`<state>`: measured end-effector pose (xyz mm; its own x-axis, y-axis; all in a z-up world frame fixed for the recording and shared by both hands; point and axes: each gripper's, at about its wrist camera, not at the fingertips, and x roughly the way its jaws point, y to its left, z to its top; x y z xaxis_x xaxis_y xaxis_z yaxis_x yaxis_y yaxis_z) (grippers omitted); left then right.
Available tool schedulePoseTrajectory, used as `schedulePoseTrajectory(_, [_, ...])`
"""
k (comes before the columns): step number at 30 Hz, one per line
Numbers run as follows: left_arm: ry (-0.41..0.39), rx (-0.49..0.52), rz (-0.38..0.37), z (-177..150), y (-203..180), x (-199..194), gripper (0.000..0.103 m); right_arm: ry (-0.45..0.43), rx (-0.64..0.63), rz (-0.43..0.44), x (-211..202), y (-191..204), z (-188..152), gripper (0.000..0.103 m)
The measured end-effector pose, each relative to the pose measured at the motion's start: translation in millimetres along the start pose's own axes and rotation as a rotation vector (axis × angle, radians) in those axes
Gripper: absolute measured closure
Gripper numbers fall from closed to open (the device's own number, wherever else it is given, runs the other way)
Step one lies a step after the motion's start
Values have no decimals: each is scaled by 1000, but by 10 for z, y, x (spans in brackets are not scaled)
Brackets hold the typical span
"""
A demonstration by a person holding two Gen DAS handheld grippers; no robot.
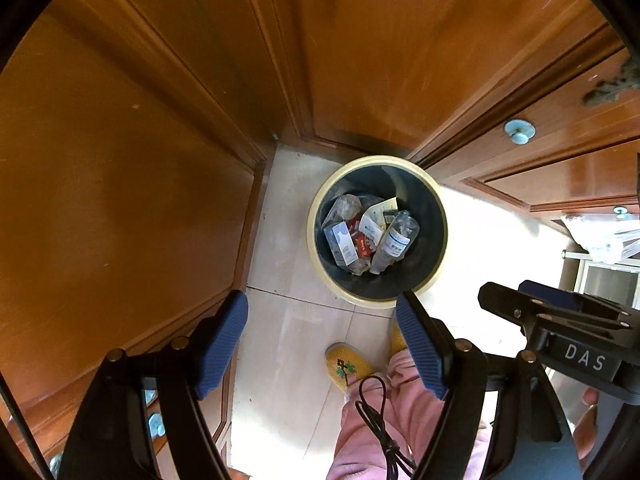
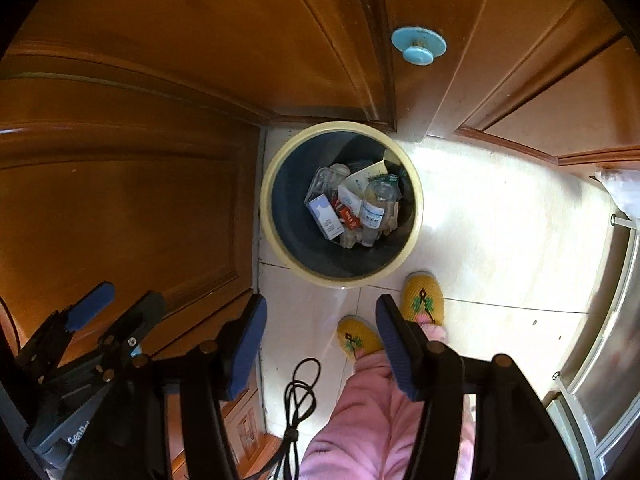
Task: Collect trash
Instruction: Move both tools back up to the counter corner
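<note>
Both hand-held grippers, left (image 1: 322,344) & right (image 2: 320,350), hang released w/ nothing between the pads, above the trash bin (image 1: 316,216) on the floor by the wooden cabinets. The bin lies ahead & below both, full of wrappers and a plastic bottle (image 1: 394,242). Left probably sits nearer its rim, though fisheye warp makes that hard to judge.

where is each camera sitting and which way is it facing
Left wrist: on the left gripper, facing down at the cream-rimmed round bin; blue-padded fingers apart, pink trouser leg, the right gripper alongside.
Right wrist: on the right gripper, tilted down at the bin; open fingers, yellow knitted slippers, the left gripper.
Shared: bin of bottles and boxes, wooden cabinet doors, pale tiled floor.
</note>
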<state>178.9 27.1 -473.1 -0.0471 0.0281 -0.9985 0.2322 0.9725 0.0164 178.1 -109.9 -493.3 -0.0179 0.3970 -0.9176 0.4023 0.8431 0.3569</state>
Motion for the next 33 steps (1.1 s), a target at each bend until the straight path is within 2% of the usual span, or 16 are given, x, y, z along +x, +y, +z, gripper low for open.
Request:
schedulePoseTrajectory(3, [-23,-1,-2,-41,42,-228,28,-19,-1,19,-223,78,-77,46])
schedulePoseTrajectory(8, [-107,13,13,-99,56,-843,28,-78,-10,53,-687,290,-204,46])
schedulePoseTrajectory(21, [-349,44,41,-181,252,-2558,28,-289,-36,118,-2135,756,-549,46])
schedulePoseTrajectory(25, [-446,65,54,-169,256,-3091,26,-366,-46,128,-2599,867,-622,46])
schedulePoseTrajectory(27, [-506,82,73,-153,247,-3373,22,-413,-56,134,-2859,929,-655,46])
schedulePoseTrajectory(33, [-673,120,88,-20,185,-4086,21,-549,-67,144,-3526,979,-670,46])
